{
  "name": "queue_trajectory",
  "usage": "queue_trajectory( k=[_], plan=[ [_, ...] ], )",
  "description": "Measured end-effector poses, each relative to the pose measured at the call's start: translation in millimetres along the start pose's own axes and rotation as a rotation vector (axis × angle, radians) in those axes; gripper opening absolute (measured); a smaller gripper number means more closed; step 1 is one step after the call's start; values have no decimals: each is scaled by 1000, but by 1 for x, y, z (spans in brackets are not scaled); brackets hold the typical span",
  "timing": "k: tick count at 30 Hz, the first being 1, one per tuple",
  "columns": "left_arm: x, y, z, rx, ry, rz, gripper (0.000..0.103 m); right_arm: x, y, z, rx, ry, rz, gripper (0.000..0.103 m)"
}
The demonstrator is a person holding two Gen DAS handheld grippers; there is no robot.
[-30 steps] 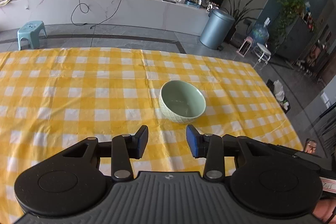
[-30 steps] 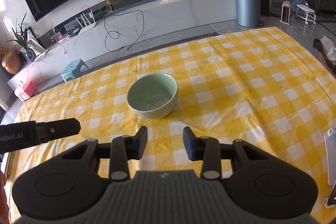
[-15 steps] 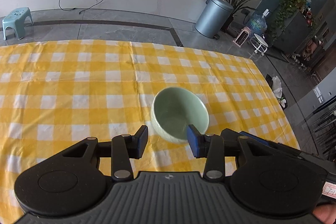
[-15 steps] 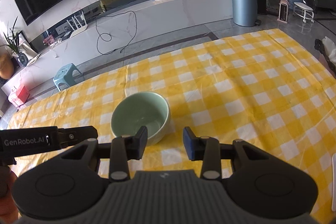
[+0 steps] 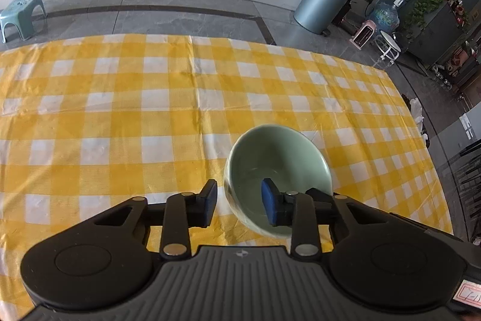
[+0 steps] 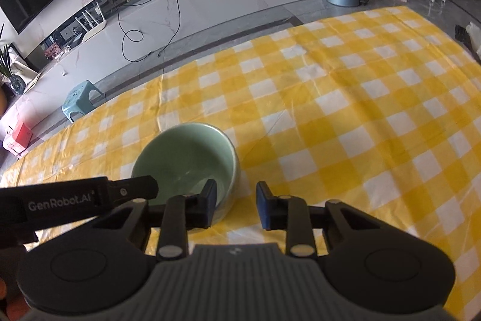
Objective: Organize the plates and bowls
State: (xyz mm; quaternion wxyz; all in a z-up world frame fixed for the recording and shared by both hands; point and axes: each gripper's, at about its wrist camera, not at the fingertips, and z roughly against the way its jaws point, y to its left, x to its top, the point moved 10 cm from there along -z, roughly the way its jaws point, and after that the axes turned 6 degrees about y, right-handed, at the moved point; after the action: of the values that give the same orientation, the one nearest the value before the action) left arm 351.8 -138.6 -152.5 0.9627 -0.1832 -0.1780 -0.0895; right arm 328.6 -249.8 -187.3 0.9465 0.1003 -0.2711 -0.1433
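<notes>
I've brought both grippers in on the green bowl at lower centre on the checked cloth: left gripper and right gripper both straddle its rim, open, gripping nothing, so the pickup is next.

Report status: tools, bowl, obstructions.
Left tool open, straddling green bowl near rim. Right tool open, straddling the opposite rim. Bowl upright on checked cloth. No obstructions seen.

Pale green ceramic bowl sitting on the yellow-and-white checked tablecloth, black left gripper straddling its near rim, jaws gaping apart
</notes>
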Motion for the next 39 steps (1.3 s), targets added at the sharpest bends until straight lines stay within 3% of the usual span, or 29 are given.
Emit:
queue_trajectory(
  k=[4,9,18,29,39],
  plan=[
    [1,0,-9,18,16,-2,25,0,3,-8,11,23,-8,17],
    [1,4,-13,47,16,7,13,2,4,-14,6,30,-23,15],
    [-1,-2,-6,84,2,-5,8,1,1,-16,-8,38,-56,10],
    [-23,-17,63,71,-85,9,8,-12,16,49,42,-24,-53,8],
    [-67,-25,141,97,-188,20,8,-55,41,125,122,-73,-30,9]
  ],
)
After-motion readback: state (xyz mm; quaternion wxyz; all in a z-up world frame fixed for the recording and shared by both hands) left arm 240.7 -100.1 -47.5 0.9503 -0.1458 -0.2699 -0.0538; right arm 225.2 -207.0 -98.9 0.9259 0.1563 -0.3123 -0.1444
